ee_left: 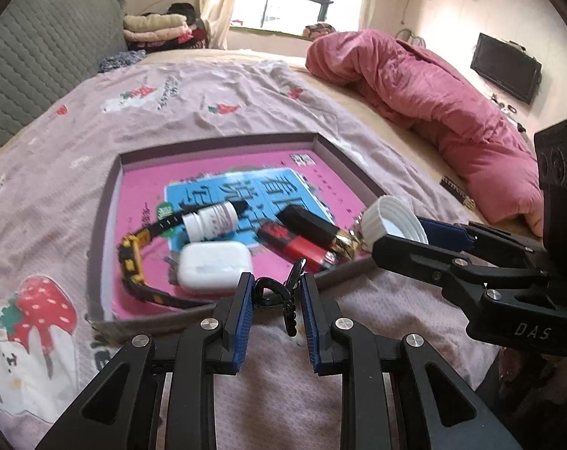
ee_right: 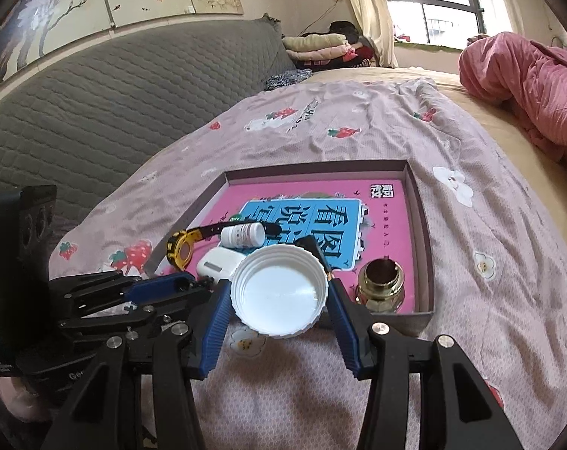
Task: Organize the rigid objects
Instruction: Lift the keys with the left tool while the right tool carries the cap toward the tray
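Note:
A shallow grey box [ee_left: 215, 140] [ee_right: 420, 225] with a pink book as its floor lies on the bed sheet. Inside it are a yellow-black watch [ee_left: 133, 258] [ee_right: 180, 249], a white pill bottle [ee_left: 212, 221] [ee_right: 244, 234], a white earbud case [ee_left: 214, 266] [ee_right: 217, 264], red and black tubes [ee_left: 302, 240] and a gold cap [ee_right: 381, 285]. My left gripper [ee_left: 275, 281] [ee_right: 193, 287] is shut on a small black clip [ee_left: 283, 296], held above the box's near edge. My right gripper [ee_right: 279, 285] [ee_left: 399, 232] grips a white ribbed lid [ee_right: 281, 294] [ee_left: 392, 221] by its rim, hollow side towards the camera.
A crumpled pink quilt [ee_left: 433, 93] [ee_right: 527, 86] lies at the far right of the bed. A grey padded backrest [ee_right: 95, 112] runs along the left, with folded clothes [ee_left: 159, 28] beyond it. A small dark item [ee_left: 457, 191] lies on the sheet right of the box.

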Action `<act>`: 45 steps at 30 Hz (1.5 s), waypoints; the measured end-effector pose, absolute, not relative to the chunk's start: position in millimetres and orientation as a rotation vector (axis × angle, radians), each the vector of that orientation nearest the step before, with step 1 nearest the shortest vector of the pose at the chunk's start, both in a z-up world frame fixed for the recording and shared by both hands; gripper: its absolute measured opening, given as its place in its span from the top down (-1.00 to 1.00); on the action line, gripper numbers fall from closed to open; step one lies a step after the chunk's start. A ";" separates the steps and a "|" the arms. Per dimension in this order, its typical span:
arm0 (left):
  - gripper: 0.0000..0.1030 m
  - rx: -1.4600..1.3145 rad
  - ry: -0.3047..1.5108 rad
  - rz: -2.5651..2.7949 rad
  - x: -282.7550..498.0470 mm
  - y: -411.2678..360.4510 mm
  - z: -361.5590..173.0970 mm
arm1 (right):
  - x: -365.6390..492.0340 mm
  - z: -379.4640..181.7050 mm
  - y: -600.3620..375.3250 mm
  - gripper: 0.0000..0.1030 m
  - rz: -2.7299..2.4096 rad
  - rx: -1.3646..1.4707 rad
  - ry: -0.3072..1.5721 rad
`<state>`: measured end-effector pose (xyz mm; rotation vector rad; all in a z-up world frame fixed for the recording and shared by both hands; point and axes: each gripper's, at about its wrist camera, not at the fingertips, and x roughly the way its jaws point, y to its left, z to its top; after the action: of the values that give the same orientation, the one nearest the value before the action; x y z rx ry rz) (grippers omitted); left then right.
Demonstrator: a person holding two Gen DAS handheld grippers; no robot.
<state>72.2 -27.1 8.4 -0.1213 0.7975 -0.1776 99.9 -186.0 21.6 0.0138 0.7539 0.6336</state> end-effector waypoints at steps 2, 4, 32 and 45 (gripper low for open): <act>0.51 -0.120 0.791 -0.168 73.0 -24.7 9.3 | 100.4 22.0 -186.2 0.01 0.628 0.010 0.747; 0.51 -0.133 0.790 -0.158 74.9 -20.0 9.5 | 101.4 22.3 -186.2 0.01 0.627 0.013 0.743; 0.51 -0.218 0.774 -0.036 103.4 27.2 8.8 | 116.5 18.3 -177.6 0.01 0.617 -0.009 0.726; 0.51 -0.220 0.832 0.003 114.0 31.9 -9.5 | 119.9 -3.7 -146.8 0.01 0.621 -0.142 0.770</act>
<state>114.0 31.9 -9.5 -0.2198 0.8323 0.0032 119.9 -146.8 -3.7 -0.1419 0.7699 0.6215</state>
